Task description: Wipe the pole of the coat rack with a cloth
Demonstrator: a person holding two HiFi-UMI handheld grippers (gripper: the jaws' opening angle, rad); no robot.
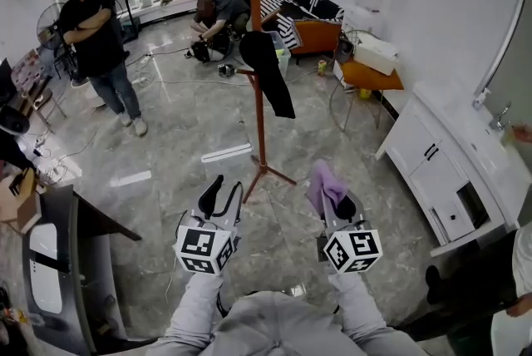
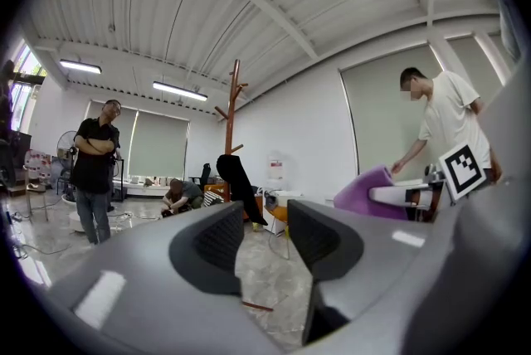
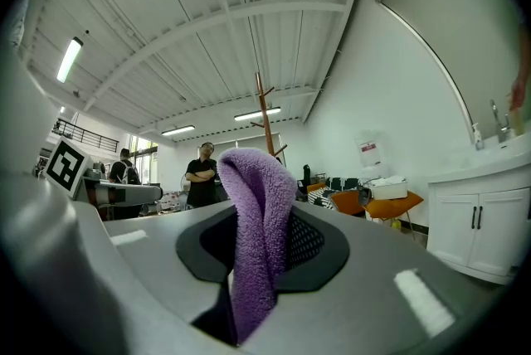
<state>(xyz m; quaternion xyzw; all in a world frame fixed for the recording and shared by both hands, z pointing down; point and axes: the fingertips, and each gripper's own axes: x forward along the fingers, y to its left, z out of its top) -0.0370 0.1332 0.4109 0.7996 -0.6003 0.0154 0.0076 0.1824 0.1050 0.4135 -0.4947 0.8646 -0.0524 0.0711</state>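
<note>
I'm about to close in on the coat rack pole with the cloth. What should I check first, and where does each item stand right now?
1. cloth held by right gripper: ok, jaws shut on it.
2. left gripper free: ok, jaws apart, nothing between them.
3. cloth on the pole: not ok, the pole stands ahead, apart from both grippers.
4. pole bare for wiping: not ok, a black garment hangs across its middle; the lower stretch is bare.
5. Bystanders away from the rack: cannot tell, a crouching person is behind it.

I see the grey marble floor (image 1: 183,130) bearing the coat rack (image 1: 261,134) on splayed feet, an orange table (image 1: 370,76) beyond
</note>
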